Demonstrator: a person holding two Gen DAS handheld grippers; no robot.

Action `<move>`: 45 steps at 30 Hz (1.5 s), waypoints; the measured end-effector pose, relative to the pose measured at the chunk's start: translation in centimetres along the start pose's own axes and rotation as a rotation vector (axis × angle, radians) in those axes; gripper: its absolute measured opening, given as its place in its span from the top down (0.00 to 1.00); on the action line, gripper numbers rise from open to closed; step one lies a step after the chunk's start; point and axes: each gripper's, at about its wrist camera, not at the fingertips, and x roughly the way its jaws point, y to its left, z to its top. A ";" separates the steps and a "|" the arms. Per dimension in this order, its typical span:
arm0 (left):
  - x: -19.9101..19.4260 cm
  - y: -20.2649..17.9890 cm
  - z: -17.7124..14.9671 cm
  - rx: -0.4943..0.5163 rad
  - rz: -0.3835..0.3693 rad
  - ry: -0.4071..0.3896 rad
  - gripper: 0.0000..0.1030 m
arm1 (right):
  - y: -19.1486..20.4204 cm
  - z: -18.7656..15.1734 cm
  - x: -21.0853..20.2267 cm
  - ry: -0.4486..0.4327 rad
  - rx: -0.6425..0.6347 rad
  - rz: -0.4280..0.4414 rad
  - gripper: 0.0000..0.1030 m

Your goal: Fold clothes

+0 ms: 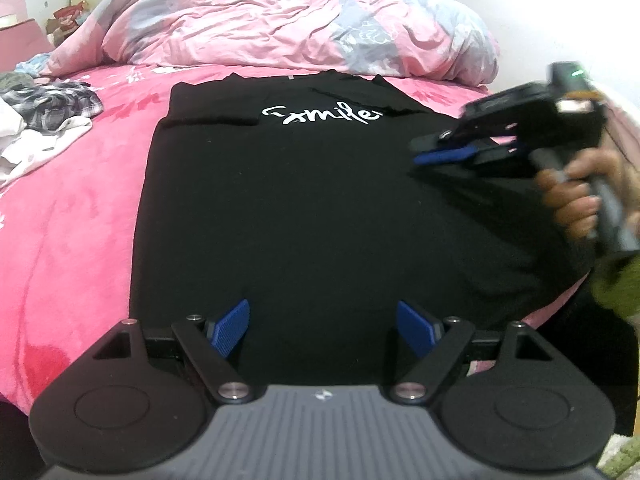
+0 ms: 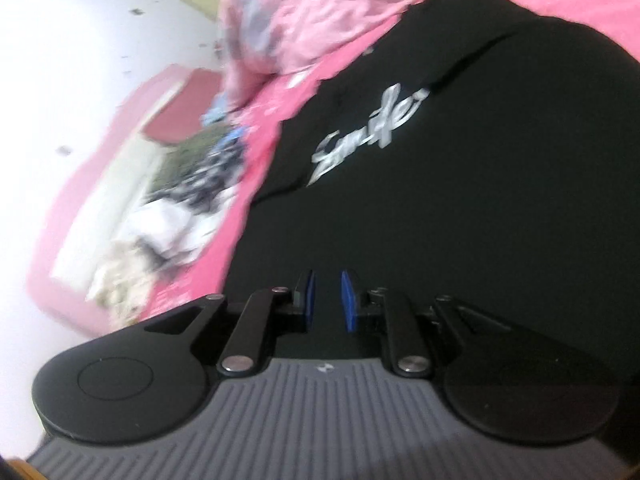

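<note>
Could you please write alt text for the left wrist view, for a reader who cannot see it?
A black T-shirt with white script lettering lies flat on a pink bed, with the open left tool low over its near hem. At right, a hand holds the right tool at the shirt's edge; a rumpled pink duvet lies behind.

Black printed T-shirt [image 1: 320,200] lies flat on bed.

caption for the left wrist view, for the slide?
Open left gripper over the hem of a black "Smile" T-shirt on a pink bed sheet; right gripper closing in from its side.
</note>
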 end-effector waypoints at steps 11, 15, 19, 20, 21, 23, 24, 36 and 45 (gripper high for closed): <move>-1.1 1.3 -0.4 0.014 0.003 0.016 0.20 | 2.4 -9.0 -2.3 0.219 -0.114 0.041 0.87; -2.4 1.4 0.2 0.024 -0.008 -0.036 0.21 | 3.5 -10.4 -4.6 0.236 -0.162 0.048 0.86; -2.0 0.0 2.2 0.040 -0.090 -0.108 0.29 | 3.8 -6.8 -5.5 0.033 -0.171 0.044 0.86; -1.3 -0.6 2.6 0.047 -0.117 -0.123 0.33 | 3.7 -6.2 -5.3 -0.010 -0.174 0.031 0.86; -0.5 -1.2 2.8 0.048 -0.136 -0.123 0.37 | 3.5 -5.7 -5.1 -0.052 -0.177 0.018 0.86; 1.4 -2.0 2.9 0.032 -0.162 -0.090 0.51 | 2.8 -5.7 -4.7 -0.083 -0.166 -0.016 0.86; 2.2 -2.0 2.5 0.017 -0.154 -0.065 0.54 | 2.3 -5.9 -4.6 -0.093 -0.161 -0.032 0.86; 0.4 1.6 0.5 -0.095 -0.084 -0.063 0.77 | -5.5 -11.0 -17.9 -0.470 0.024 -0.420 0.88; -0.9 3.1 0.2 -0.132 -0.042 -0.061 0.70 | 2.0 -12.3 -7.0 -0.161 -0.413 -0.152 0.89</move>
